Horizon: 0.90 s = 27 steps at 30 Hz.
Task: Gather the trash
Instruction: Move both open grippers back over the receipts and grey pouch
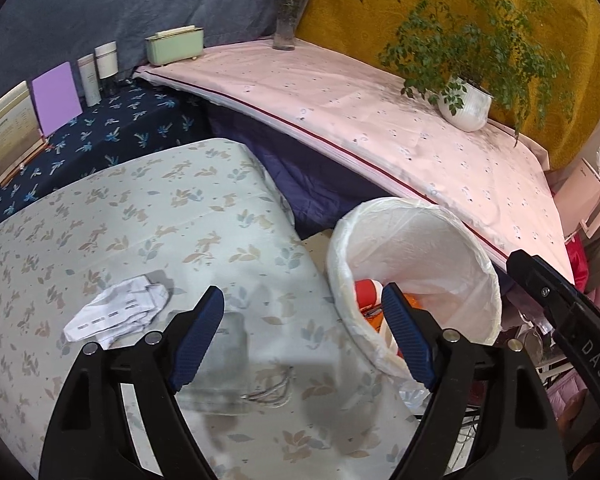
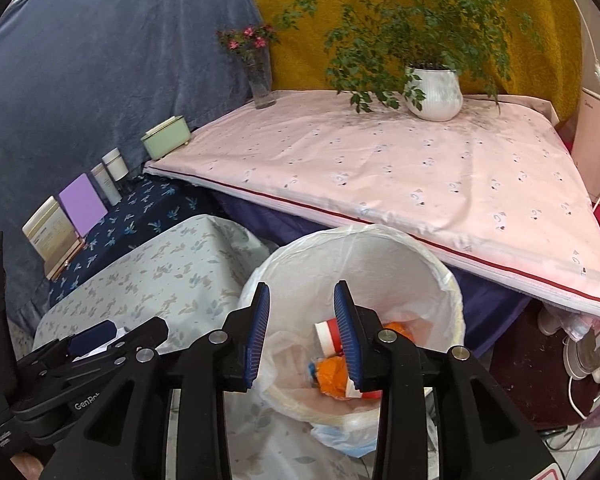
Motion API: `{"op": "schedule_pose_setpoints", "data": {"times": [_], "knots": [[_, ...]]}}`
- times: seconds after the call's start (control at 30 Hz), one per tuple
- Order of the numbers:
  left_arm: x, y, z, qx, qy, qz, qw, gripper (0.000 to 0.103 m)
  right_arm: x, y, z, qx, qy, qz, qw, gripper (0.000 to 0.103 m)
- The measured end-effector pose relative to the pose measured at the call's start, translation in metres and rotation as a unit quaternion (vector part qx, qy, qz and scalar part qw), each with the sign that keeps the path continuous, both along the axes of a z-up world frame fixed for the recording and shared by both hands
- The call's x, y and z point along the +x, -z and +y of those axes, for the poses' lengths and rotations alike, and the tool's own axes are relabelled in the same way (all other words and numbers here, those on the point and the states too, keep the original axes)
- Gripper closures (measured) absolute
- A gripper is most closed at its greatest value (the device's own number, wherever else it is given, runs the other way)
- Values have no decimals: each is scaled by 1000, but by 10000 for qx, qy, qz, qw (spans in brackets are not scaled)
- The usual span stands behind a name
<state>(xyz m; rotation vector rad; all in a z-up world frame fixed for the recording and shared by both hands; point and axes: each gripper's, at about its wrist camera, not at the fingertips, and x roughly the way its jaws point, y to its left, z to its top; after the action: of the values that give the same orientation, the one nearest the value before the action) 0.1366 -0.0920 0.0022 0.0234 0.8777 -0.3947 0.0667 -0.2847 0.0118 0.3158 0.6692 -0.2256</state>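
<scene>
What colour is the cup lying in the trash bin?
Red with a white rim. The cup in the trash bin shows best in the right wrist view.

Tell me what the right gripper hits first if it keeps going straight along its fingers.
The right gripper, jaws open and empty, points into the white bag-lined trash bin. Straight on, it would probably meet the orange crumpled wrapper and red-and-white paper cup at the bottom, though depth is unclear.
</scene>
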Motion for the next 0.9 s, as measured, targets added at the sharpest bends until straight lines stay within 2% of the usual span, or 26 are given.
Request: {"op": "schedule_pose_setpoints", "data": {"times": [0.07, 0.17, 0.53, 0.73, 0.9], "knots": [[0, -1, 10, -12, -69, -10, 10000, 26, 1, -1, 10, -26, -58, -4, 10000, 62], [0, 0, 25, -5, -205, -35, 9998, 22, 2, -2, 24, -57, -157, -20, 9999, 58], [3, 10, 86, 59, -757, 1, 9971, 19, 7, 8, 73, -123, -586, 145, 9981, 50], [6, 20, 120, 135, -1068, 22, 9942, 15, 14, 22, 104, -122, -869, 314, 9956, 50], [11, 30, 145, 257, -1205, 75, 9924, 15, 19, 35, 130, -92, -1060, 460, 9933, 43]]}}
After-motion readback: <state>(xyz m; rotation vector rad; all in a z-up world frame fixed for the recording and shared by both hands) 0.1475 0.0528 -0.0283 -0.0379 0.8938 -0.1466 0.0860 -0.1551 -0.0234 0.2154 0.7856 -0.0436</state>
